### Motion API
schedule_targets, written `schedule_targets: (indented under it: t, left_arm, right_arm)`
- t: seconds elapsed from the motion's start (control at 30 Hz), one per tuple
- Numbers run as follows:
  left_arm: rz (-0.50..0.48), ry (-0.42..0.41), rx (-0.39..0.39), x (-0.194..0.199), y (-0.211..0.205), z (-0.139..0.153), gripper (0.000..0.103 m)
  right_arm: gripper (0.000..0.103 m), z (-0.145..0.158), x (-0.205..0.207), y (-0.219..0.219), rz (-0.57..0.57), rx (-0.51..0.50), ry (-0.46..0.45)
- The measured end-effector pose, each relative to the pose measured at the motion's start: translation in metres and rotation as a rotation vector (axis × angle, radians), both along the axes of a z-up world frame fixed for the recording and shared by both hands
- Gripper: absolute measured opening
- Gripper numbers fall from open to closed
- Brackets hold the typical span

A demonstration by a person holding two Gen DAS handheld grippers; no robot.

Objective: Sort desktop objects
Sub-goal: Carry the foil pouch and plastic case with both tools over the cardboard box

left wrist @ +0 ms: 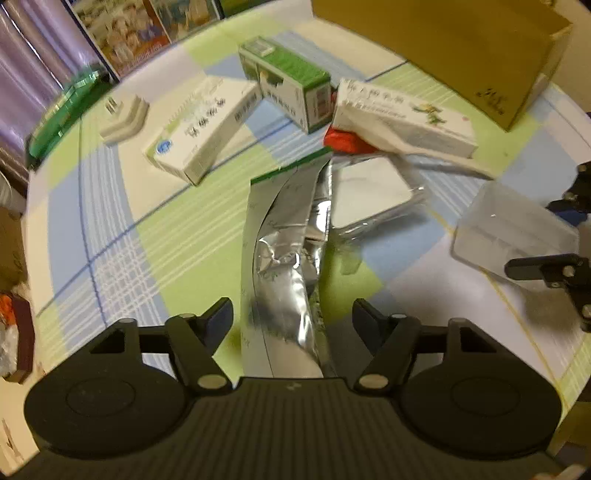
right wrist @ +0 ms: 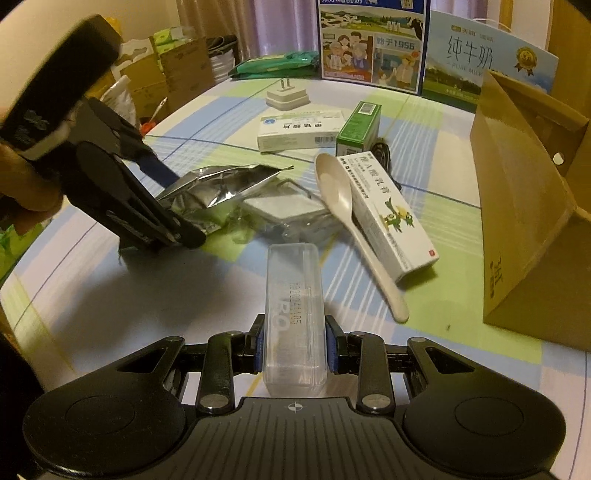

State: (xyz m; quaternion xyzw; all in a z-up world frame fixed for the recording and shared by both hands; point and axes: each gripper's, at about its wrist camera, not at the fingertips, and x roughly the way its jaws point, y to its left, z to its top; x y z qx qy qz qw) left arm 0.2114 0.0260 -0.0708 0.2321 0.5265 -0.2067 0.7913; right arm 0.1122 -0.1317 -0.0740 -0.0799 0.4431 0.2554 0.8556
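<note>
Non-task items, right wrist view: two milk cartons [right wrist: 371, 44] stand upright at top centre behind the checked tablecloth [right wrist: 110, 295]. Stacked cardboard boxes [right wrist: 177, 70] occupy the upper left. A purple curtain [right wrist: 266, 26] hangs behind, at top centre-left.

I see bare tablecloth [right wrist: 110, 295] near left; medicine boxes [right wrist: 295, 131], spoon [right wrist: 343, 206], cardboard box [right wrist: 524, 229] block ahead, right.
</note>
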Motion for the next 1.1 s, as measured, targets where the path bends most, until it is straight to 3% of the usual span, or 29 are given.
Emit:
schedule_targets:
  t: [0.17,0.27,0.5,0.73,1.1]
  left_arm:
    - [0.018,0.018,-0.006,0.014,0.001,-0.013,0.055]
    - [0.034,0.016,-0.016,0.017,0.005,-0.012,0.041]
    - [0.073,0.062,-0.036,-0.003,0.015,-0.004,0.034]
    - [0.085,0.087,-0.059,-0.032,0.012,0.003,0.033]
    - [0.09,0.097,-0.04,-0.024,0.008,-0.009,0.049]
  right_arm:
    - [0.028,-0.004,0.008,-0.003,-0.006,0.004,0.005]
    - [0.028,-0.006,0.01,-0.004,-0.012,0.007,0.012]
    - [0.028,-0.003,0.001,-0.004,-0.016,0.012,0.029]
    - [0.028,-0.003,-0.014,-0.005,-0.028,0.009,0.05]
    - [0.03,-0.006,-0.001,-0.001,-0.013,-0.018,0.079]
